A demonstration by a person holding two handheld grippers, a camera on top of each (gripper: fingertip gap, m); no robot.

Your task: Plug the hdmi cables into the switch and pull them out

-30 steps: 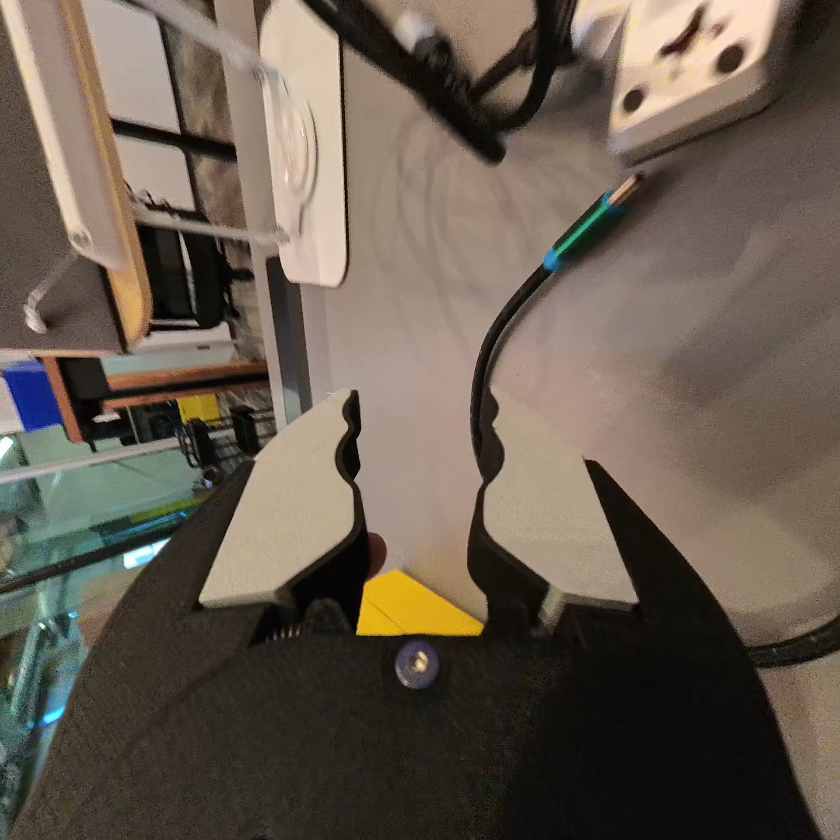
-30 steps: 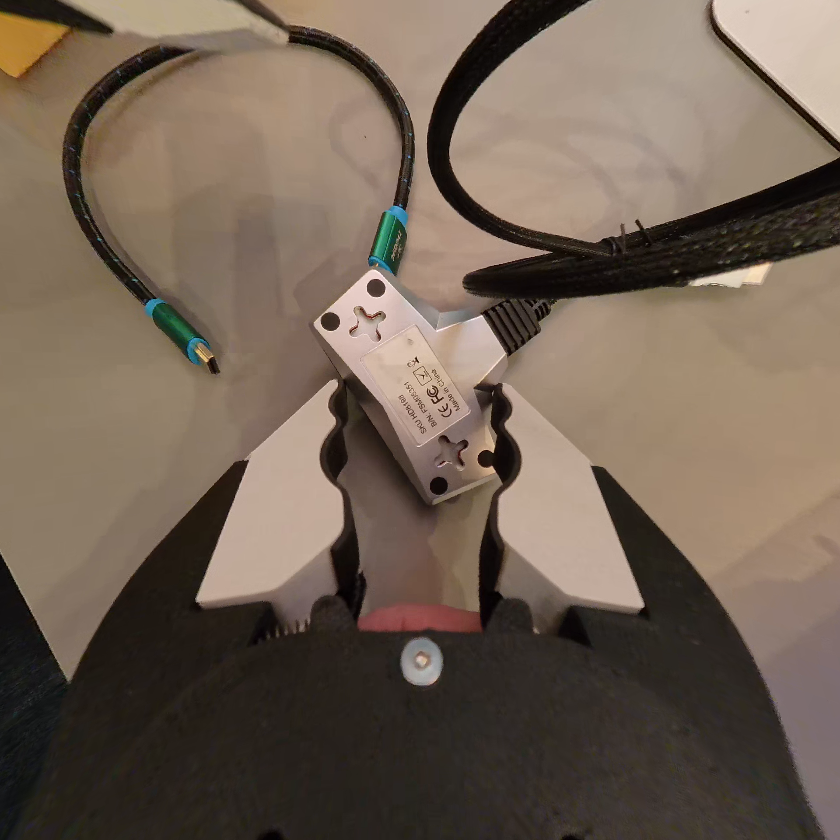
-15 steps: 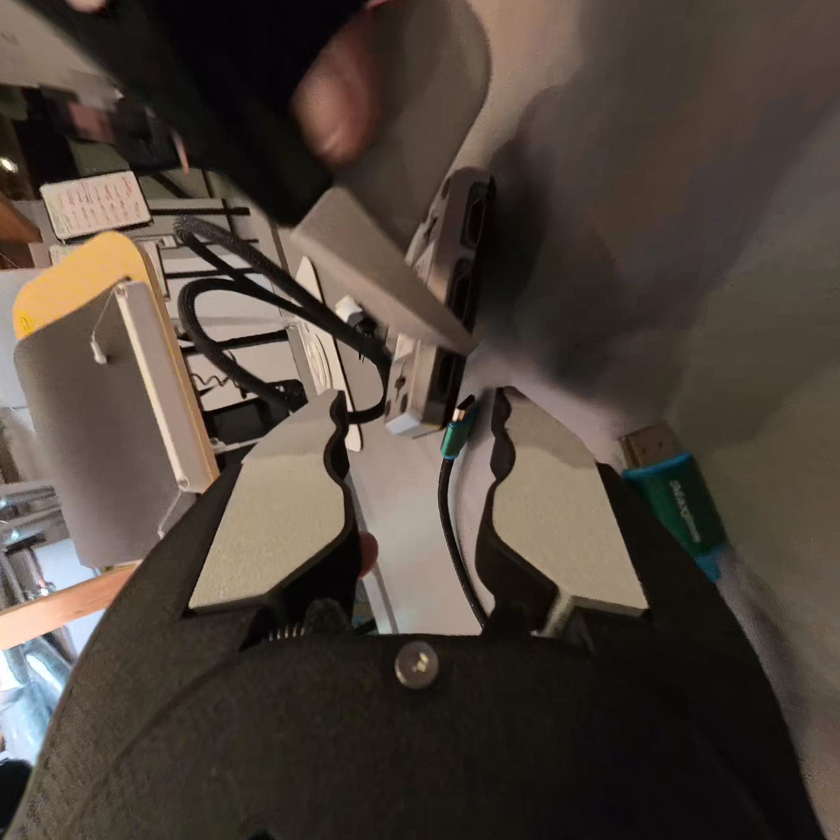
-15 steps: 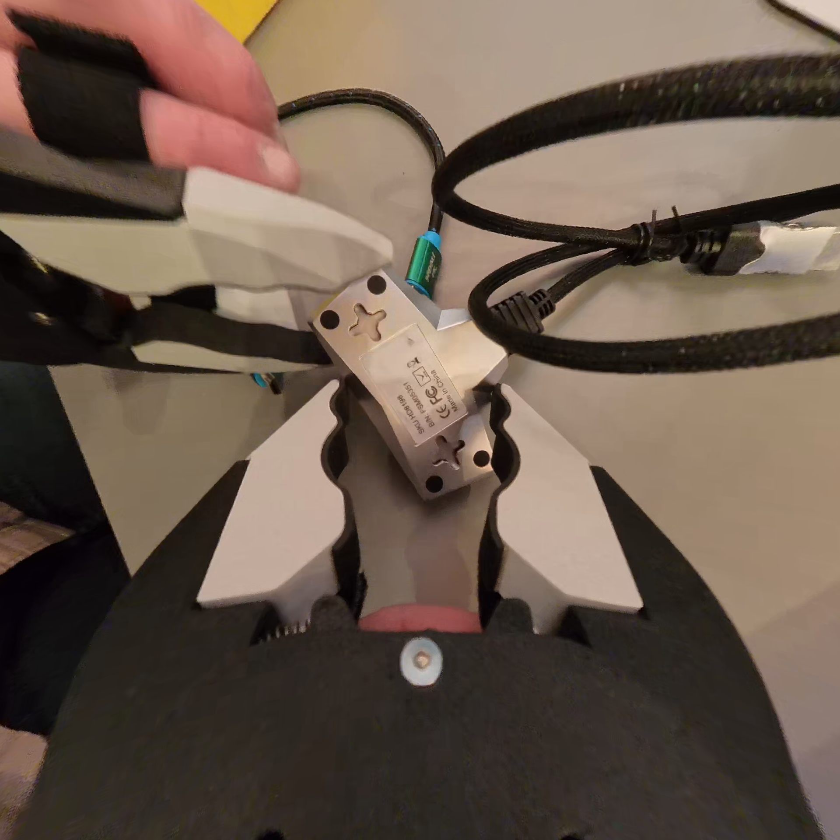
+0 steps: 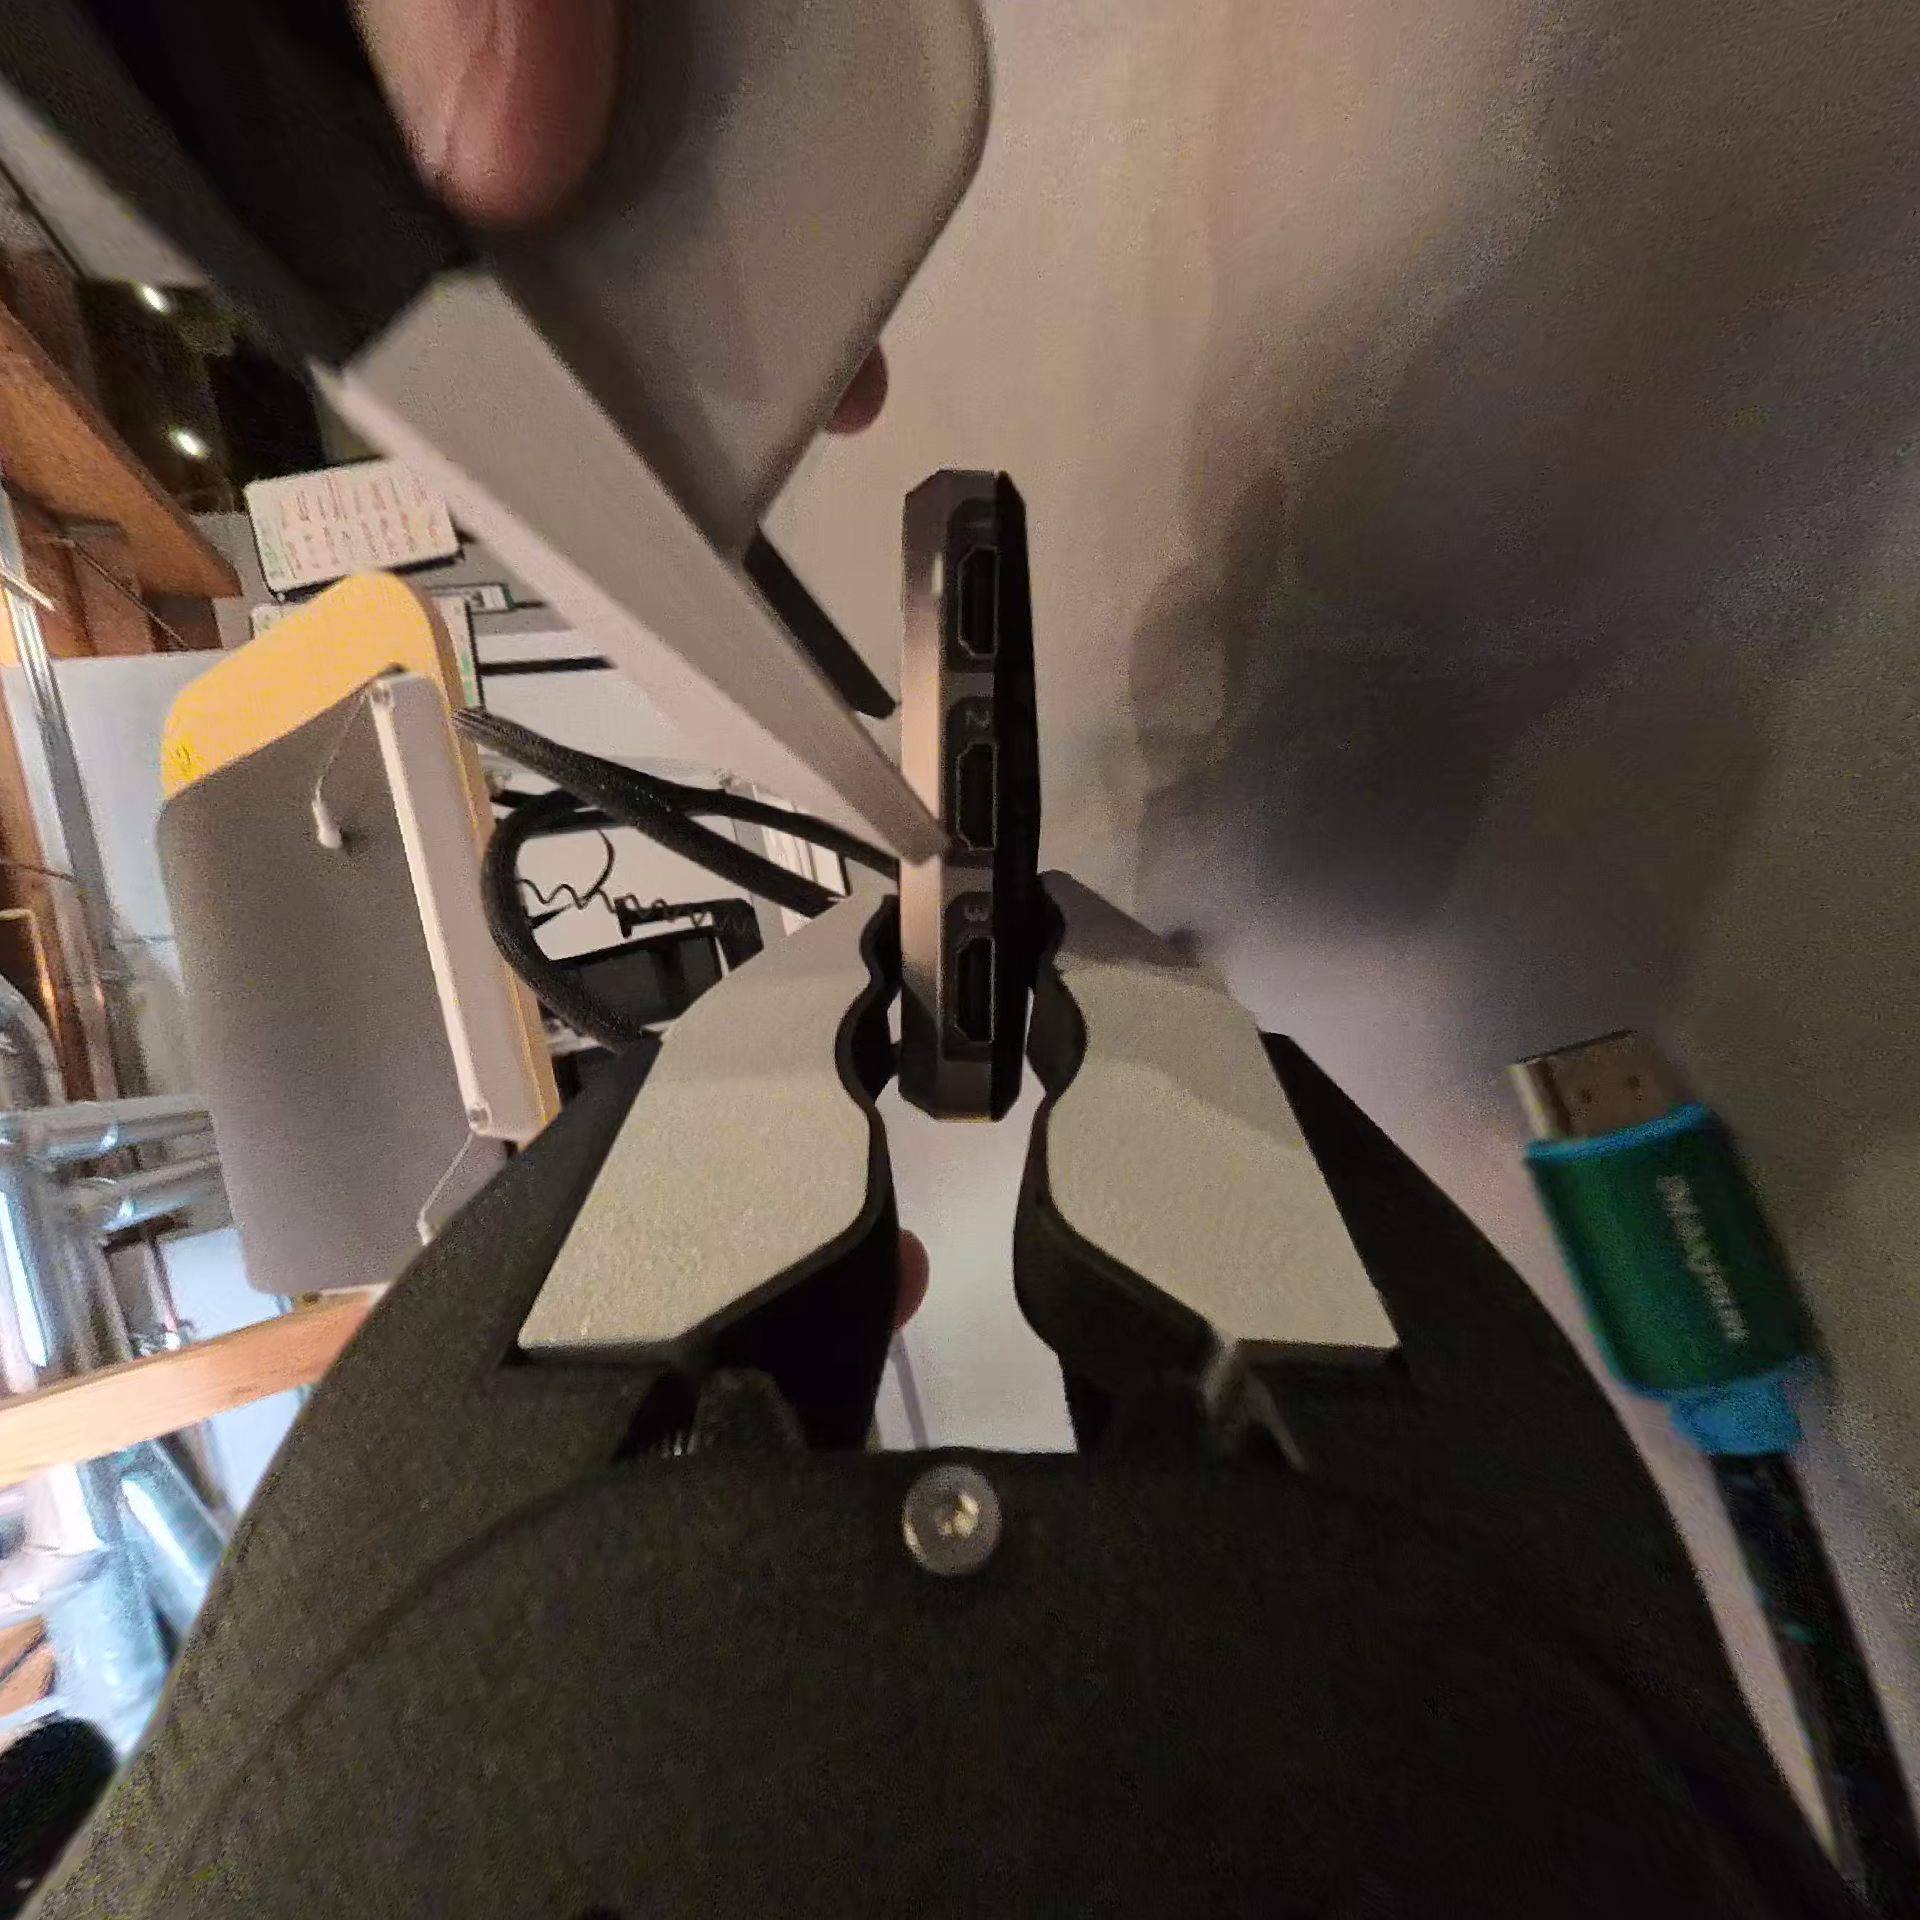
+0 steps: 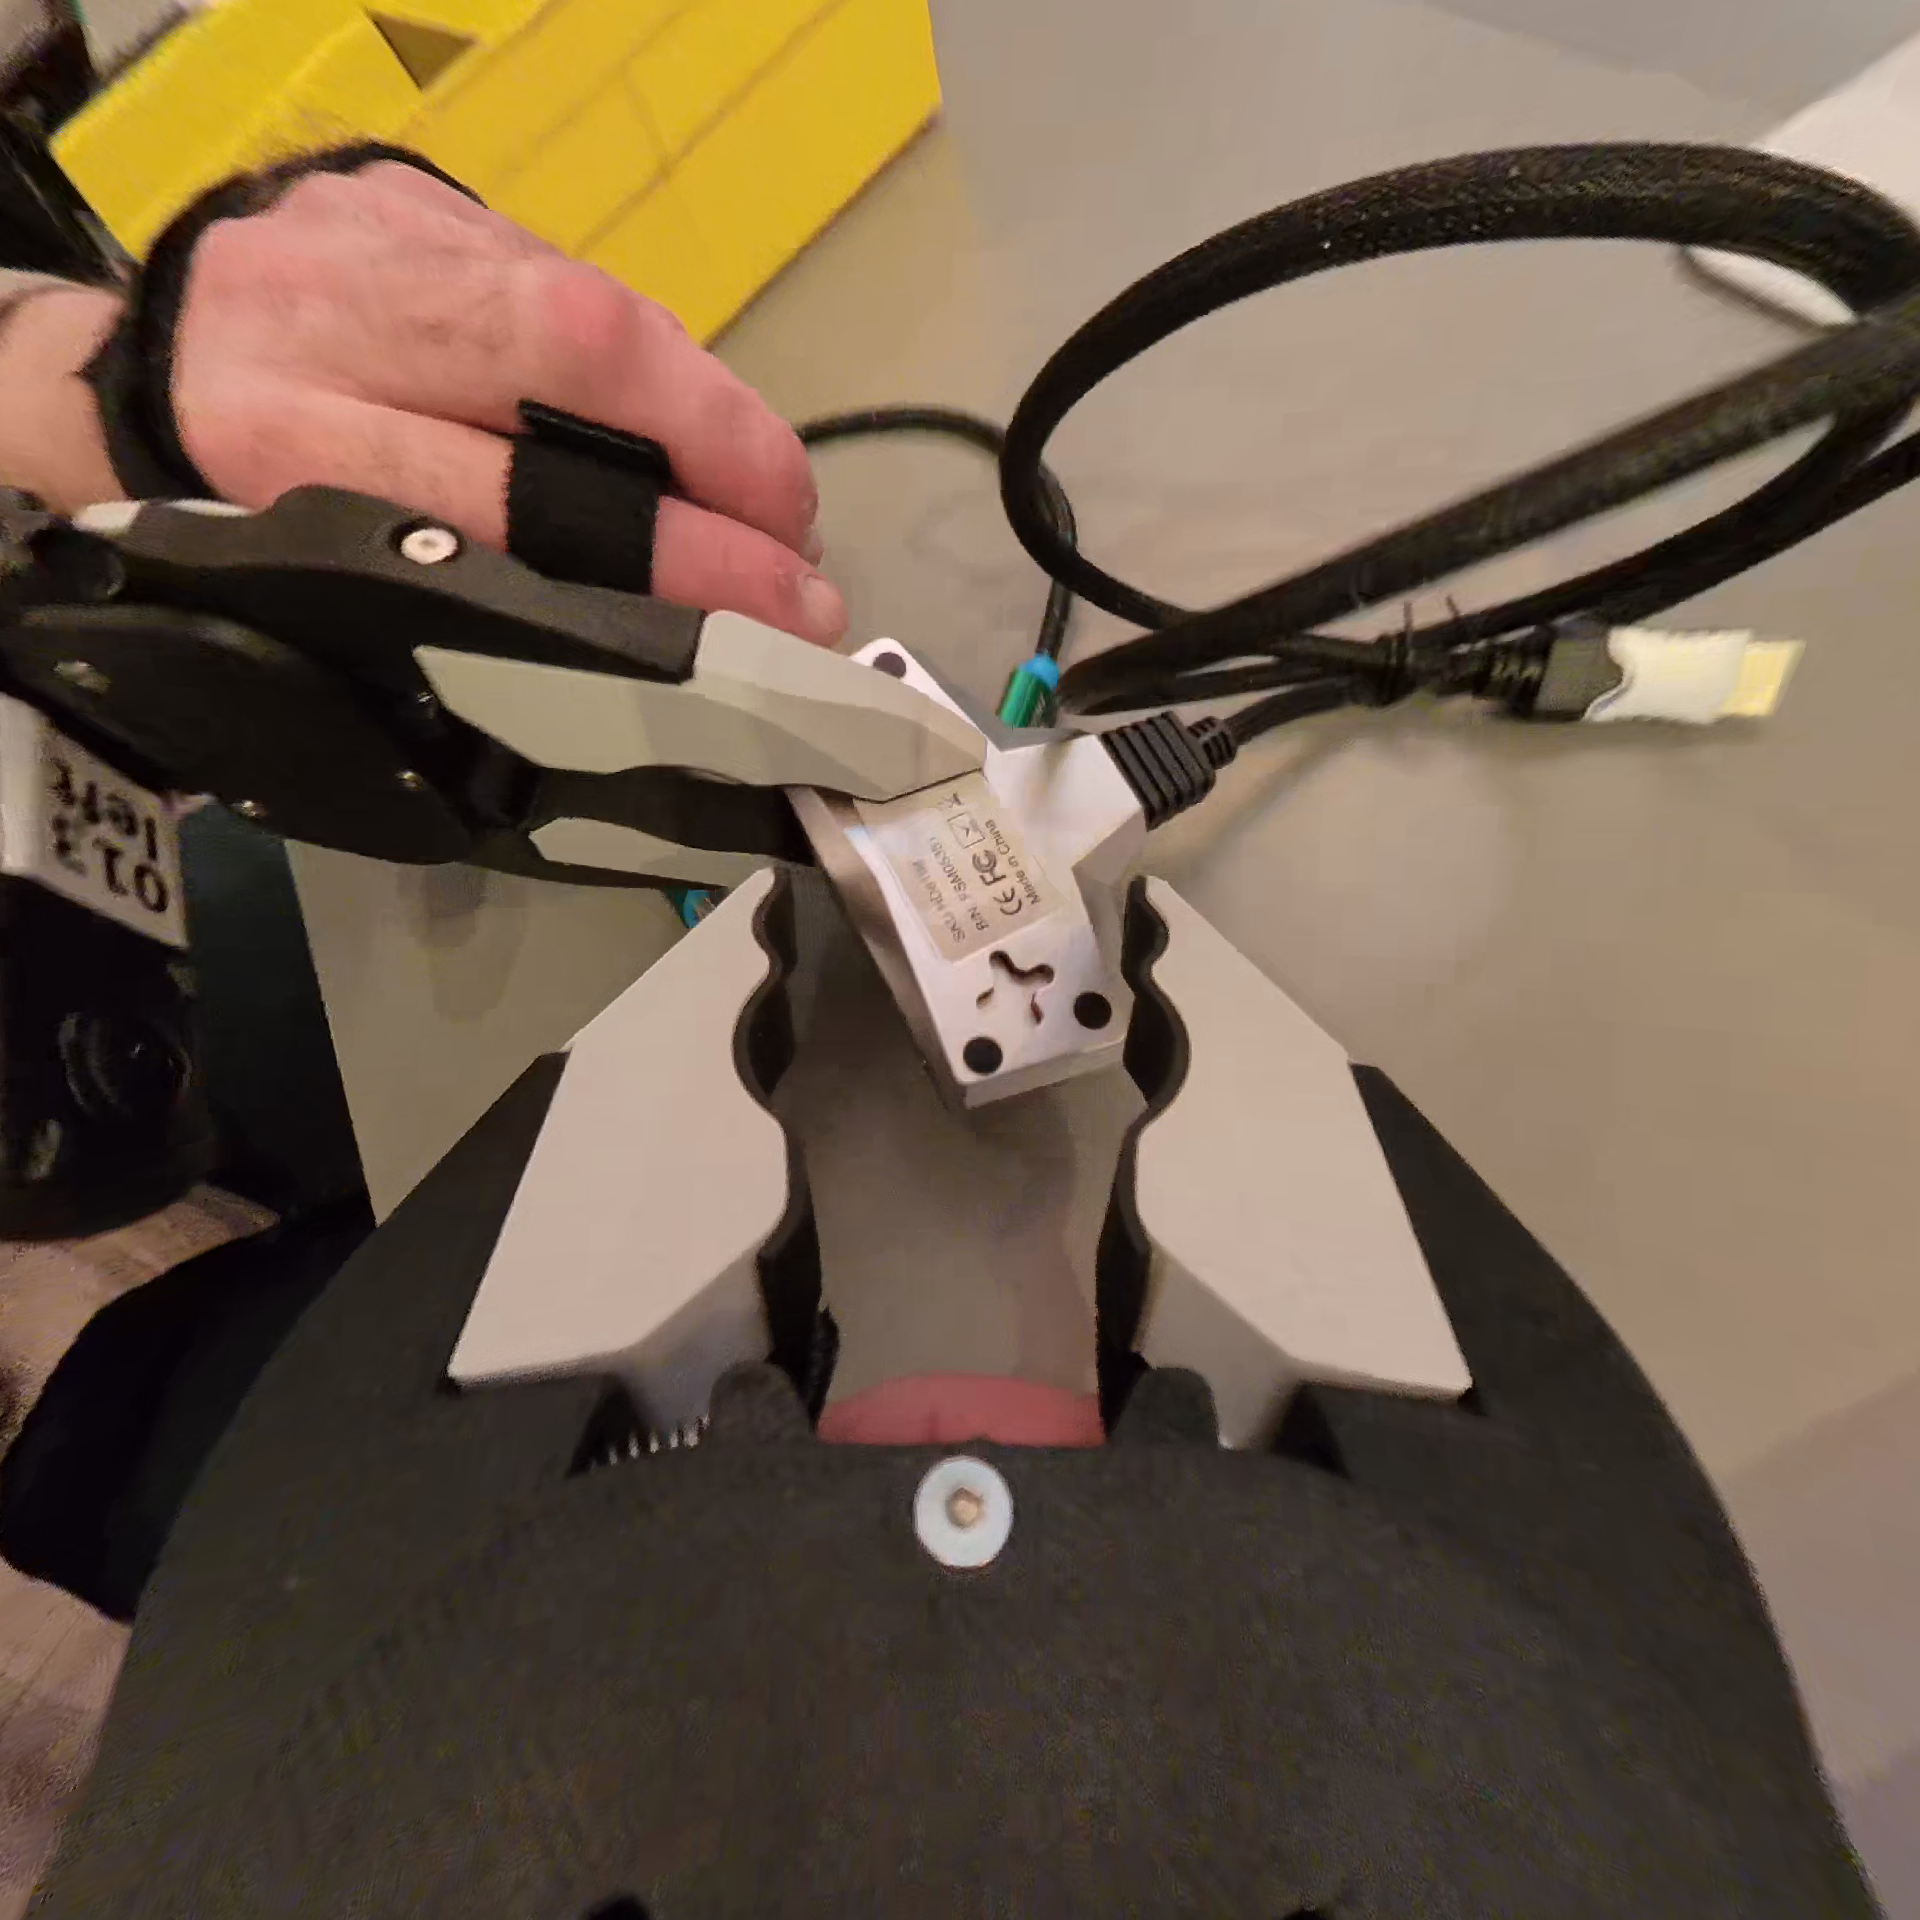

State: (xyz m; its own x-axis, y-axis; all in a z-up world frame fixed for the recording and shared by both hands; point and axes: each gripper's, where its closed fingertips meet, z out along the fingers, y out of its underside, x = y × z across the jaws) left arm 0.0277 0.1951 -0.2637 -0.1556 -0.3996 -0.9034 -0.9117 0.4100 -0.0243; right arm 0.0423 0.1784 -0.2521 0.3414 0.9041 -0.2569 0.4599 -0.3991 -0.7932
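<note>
The silver HDMI switch (image 6: 997,904) is held between both grippers above the grey table. My right gripper (image 6: 956,904) is shut on its near end, label side up. My left gripper (image 6: 894,790) comes in from the left and is shut on its other end. In the left wrist view my left gripper (image 5: 966,935) clamps the switch (image 5: 971,790) on edge at the lowest of three empty ports. A loose green HDMI plug (image 5: 1662,1247) lies to the right. Another green plug (image 6: 1029,691) sits behind the switch. A black cable plug (image 6: 1164,769) enters its right side.
A yellow box (image 6: 623,156) stands at the back left. A thick black braided cable (image 6: 1455,208) loops across the table, tied to a white-tipped connector (image 6: 1662,675). A person's hand (image 6: 468,364) holds the left gripper. A grey panel with a yellow edge (image 5: 312,935) is left of the switch. Only a small space, under 4 cm, lies between the two pairs of fingers. Between my right fingertips and the loose green HDMI plug (image 5: 1662,1247) there is roughly 8 centimetres.
My left gripper swung in from the loose green plug to the switch and closed on its end. My right gripper kept its hold and tilted the switch.
</note>
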